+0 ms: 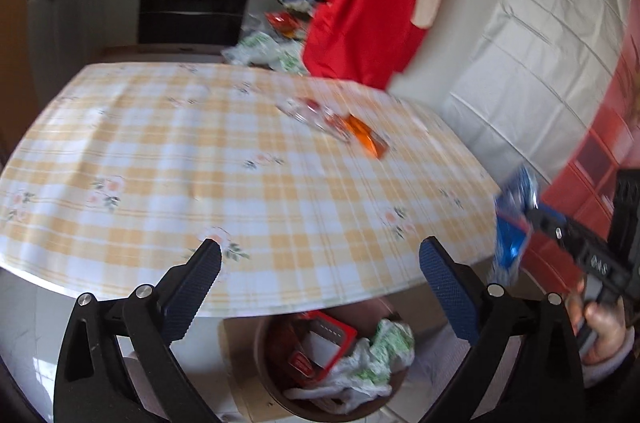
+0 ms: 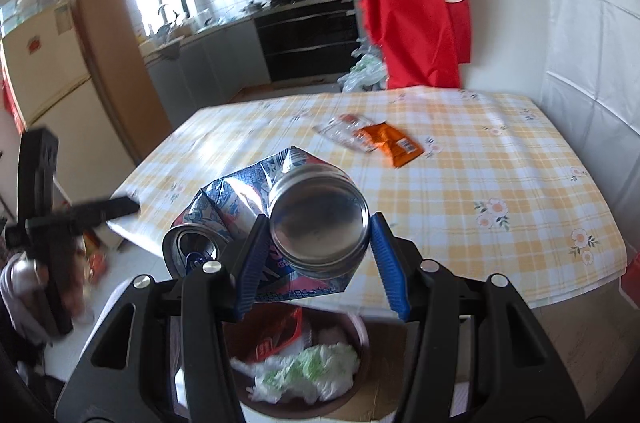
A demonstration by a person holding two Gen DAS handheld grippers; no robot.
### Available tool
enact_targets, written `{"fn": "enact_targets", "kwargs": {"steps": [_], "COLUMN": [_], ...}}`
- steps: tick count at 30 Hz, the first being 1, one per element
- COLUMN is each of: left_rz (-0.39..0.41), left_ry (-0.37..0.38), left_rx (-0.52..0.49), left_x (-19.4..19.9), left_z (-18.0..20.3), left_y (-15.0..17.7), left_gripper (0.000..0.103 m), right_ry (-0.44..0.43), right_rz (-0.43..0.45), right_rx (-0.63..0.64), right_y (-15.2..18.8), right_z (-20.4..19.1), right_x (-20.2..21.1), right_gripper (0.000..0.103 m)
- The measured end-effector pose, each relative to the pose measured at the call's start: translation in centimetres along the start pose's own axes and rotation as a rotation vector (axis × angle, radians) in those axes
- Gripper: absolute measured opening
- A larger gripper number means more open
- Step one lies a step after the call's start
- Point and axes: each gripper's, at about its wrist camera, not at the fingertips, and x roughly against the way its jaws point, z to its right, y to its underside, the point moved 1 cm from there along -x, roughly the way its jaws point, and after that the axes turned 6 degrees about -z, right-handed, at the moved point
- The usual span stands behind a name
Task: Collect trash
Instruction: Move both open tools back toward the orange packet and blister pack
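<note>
- Our right gripper (image 2: 314,243) is clamped on a crushed can (image 2: 304,219), mid-frame in the right view, held just above the bin (image 2: 360,343) at bottom centre
- Left gripper (image 1: 320,283) has its jaws spread wide with nothing between them, low in the left view over the table (image 1: 200,163) edge
- Risk: the can is folded and the pads grip only its round end; the dangling half could swing and make it slip early, landing on the floor beside the bin
- Risk: bin already holds a bag (image 2: 304,371) and red packs; the can may bounce off the pile
- Still to collect: orange wrapper (image 2: 390,143) and clear wrapper (image 2: 346,131), upper middle of the table; thin and flat, so our pads may skate over them
- Writing: can print is blue and red, characters unreadable; wrapper text too small
</note>
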Motion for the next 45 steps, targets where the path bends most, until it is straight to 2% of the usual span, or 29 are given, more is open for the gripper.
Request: {"fn": "enact_targets", "kwargs": {"steps": [4,7,11,15,16,20,22,24,26,29,45], "left_rz": [0.033,0.022,0.024,0.026,0.024,0.013,0.01,0.008,0.007,0.009,-0.049], "left_ry": [-0.011,-0.046,-0.031,-0.042,-0.046,-0.041,-0.042,-0.044,-0.043,-0.046,-0.102], "left_rx": [0.049,0.063,0.11,0.116,0.117,0.138,0.14,0.14,0.143,0.145,0.167], "left_x": [0.9,1.1,1.4,1.7,1.6,1.3,1.2,1.1,1.1,1.0,-2.2], "left_z": [-1.3,-2.0,-3.0,-3.6,-3.6,-4.1,-4.1,-4.2,-4.2,-4.3,-5.9], "left_y": [0.0,0.4,0.9,1.3,1.3,1.6,1.7,1.8,1.8,1.9,2.3], "left_gripper": [0.097,0.097,0.097,0.097,0.097,0.097,0.097,0.097,0.097,0.097,0.097], "right_ry": [0.002,-0.009,-0.027,-0.059,-0.065,-0.069,-0.067,-0.048,-0.03,0.0,0.117], "right_rz": [-0.034,-0.056,-0.102,-0.14,-0.147,-0.156,-0.146,-0.138,-0.126,-0.114,-0.155], "right_rx": [0.032,0.044,0.067,0.079,0.082,0.075,0.059,0.046,0.032,0.004,-0.083], "right_y": [0.9,1.4,2.2,3.1,3.2,3.5,3.4,3.3,3.1,3.0,2.8], "right_z": [-0.8,-1.3,-2.1,-2.7,-2.9,-3.1,-2.8,-2.6,-2.0,-1.1,3.8], "right_x": [0.5,0.7,0.2,-0.5,-0.7,-1.3,-1.2,-1.0,-0.8,-0.6,-4.1], "right_gripper": [0.053,0.053,0.053,0.053,0.054,0.072,0.073,0.078,0.092,0.095,0.097]}}
